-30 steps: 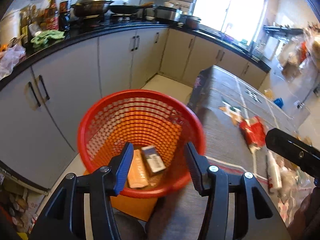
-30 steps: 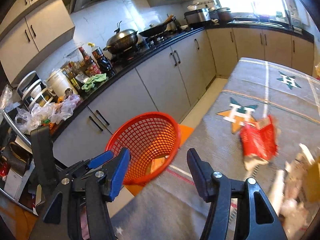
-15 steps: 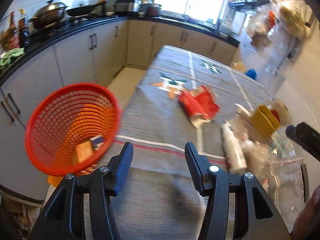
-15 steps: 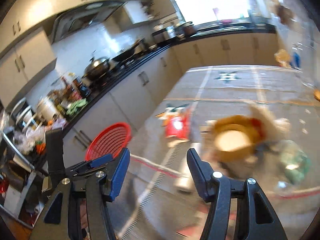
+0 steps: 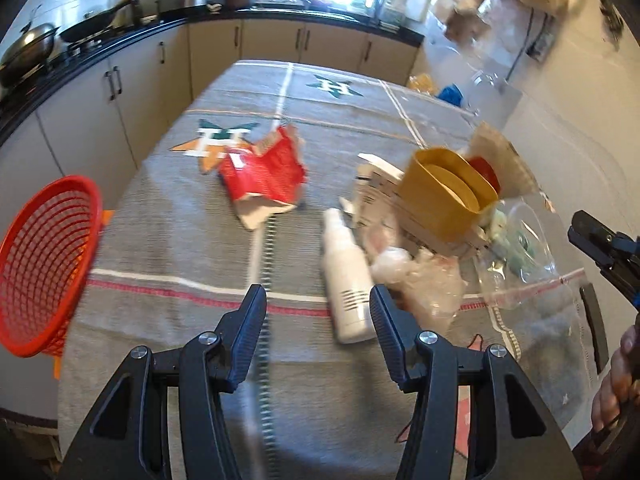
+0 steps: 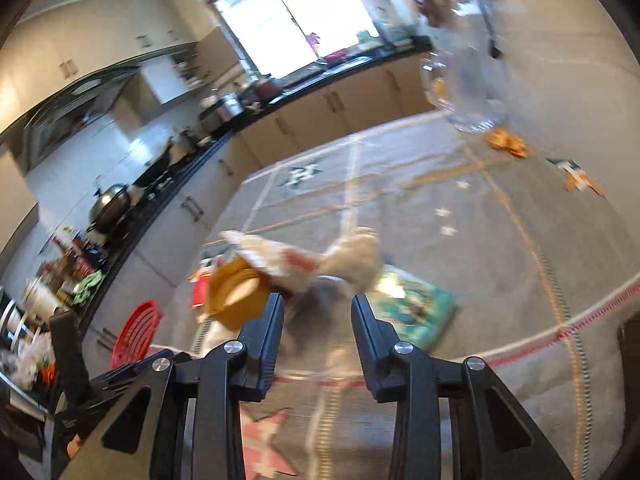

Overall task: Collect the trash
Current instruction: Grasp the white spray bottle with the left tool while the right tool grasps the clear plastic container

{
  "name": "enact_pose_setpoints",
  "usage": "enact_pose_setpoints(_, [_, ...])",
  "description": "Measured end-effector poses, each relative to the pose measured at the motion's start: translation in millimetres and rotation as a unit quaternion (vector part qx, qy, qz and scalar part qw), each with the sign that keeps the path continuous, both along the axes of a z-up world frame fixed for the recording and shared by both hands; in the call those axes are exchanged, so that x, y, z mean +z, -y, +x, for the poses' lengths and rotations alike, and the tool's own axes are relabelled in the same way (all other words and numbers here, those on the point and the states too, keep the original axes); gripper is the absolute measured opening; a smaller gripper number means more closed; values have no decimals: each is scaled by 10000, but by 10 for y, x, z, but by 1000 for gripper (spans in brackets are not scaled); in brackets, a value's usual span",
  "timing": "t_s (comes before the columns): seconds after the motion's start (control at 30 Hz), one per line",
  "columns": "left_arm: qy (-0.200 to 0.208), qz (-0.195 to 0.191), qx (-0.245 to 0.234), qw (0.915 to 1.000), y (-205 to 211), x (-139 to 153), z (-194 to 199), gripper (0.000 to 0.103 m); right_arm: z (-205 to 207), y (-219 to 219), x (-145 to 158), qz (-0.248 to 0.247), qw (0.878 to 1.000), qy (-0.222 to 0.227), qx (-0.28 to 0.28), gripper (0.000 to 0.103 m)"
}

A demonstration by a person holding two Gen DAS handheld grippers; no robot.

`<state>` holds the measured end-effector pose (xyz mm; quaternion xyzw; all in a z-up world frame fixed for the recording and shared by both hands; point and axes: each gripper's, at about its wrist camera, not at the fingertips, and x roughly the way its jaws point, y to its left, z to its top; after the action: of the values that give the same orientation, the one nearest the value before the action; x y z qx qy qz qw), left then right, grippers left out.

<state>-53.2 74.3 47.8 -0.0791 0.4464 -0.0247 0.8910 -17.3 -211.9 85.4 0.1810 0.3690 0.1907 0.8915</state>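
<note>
At lower centre of the left wrist view, the left gripper (image 5: 318, 312) stands spread and empty over the grey woven tablecloth (image 5: 168, 248); a white plastic bottle (image 5: 347, 276), torn red packet (image 5: 262, 176) and yellow tub (image 5: 442, 196) lie mid-frame, the red mesh basket (image 5: 44, 264) at left. The right gripper (image 6: 317, 312) is closing on nothing

No legible txt: print on white bottle (image 5: 347, 280) & red packet (image 5: 262, 176) too blurred.
</note>
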Motion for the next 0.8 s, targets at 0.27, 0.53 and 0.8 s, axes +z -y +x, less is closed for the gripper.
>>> enact_pose_setpoints(0.27, [-163, 116, -43, 9998, 113, -121, 148, 52, 129, 37, -249, 53, 9993, -364, 74, 36])
enact_pose_setpoints(0.53, [-234, 211, -63, 9995, 143, -201, 265, 52, 167, -89, -390, -58, 9983, -527, 242, 24])
enact_pose_setpoints(0.8, [-177, 452, -19, 9988, 164, -261, 269, 29, 126, -62, -393, -106, 9984, -485, 277, 15])
